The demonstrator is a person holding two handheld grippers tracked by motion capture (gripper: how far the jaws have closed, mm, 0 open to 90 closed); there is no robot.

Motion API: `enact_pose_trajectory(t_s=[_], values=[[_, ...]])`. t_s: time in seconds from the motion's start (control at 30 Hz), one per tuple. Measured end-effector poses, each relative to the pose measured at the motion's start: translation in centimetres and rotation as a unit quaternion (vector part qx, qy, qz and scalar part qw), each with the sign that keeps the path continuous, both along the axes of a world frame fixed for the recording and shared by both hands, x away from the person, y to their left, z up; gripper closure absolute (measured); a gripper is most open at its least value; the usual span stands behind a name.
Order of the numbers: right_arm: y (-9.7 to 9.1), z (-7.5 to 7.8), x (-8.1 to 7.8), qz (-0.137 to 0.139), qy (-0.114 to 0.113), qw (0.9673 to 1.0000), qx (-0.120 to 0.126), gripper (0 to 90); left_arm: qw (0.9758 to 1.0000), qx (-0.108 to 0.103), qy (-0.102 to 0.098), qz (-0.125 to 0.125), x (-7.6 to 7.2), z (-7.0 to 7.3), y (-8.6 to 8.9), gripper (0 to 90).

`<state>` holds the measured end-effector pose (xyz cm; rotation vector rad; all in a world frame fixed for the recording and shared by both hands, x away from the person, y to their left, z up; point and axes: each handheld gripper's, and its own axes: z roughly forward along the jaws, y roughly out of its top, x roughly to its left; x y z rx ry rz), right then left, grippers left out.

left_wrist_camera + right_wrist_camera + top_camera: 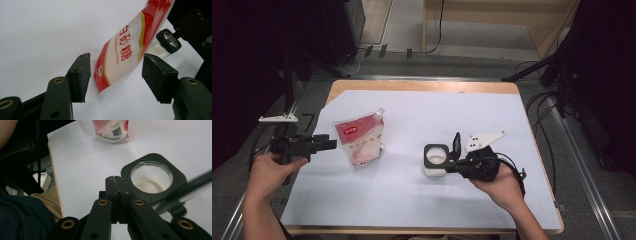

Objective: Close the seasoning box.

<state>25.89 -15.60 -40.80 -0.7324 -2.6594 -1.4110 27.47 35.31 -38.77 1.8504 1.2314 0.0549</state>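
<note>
- Pouch (360, 138): red-and-white sugar bag, standing on the white table cover (422, 200), left of centre.
- Left gripper (331, 144): jaws apart, nothing clamped; pads (82, 75) flank the pouch's lower corner in the left gripper view without touching it.
- Jar (435, 160): clear, black square collar, hinged lid (456, 142) flipped up, pale contents inside; right of the pouch.
- Right gripper (116, 187): jaws fully closed, empty, just beside the jar's collar.

Pouch (360, 138) on table (412, 210), left of jar (435, 159); grippers at outer sides.
</note>
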Motion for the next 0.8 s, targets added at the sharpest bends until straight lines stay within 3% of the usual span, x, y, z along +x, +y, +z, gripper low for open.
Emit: enact_pose_trajectory(t_s=[0.1,0.23,0.33,0.57,0.8], values=[[-1.0,0.3,0.3,-0.014,0.0,0.9999,-0.002,90.0,0.9999,0.013,0.003,0.009,0.0,-0.1,0.4,42.0],[-2.3,0.3,0.8,-0.033,0.004,0.9994,0.005,90.0,0.9997,0.004,-0.006,0.022,0.1,-0.4,0.7,42.3],[-2.6,0.4,1.0,-0.041,0.001,0.9991,0.006,90.0,0.9998,-0.003,-0.011,0.018,0.5,-0.7,0.5,42.6],[-3.6,1.2,1.1,-0.046,-0.007,0.9989,0.012,90.0,0.9999,0.004,-0.005,0.012,1.3,-1.6,-0.3,42.6],[-5.3,1.5,1.9,-0.102,-0.014,0.9945,0.023,90.0,0.9999,0.003,-0.001,0.01,1.7,-2.1,-0.8,42.6]])
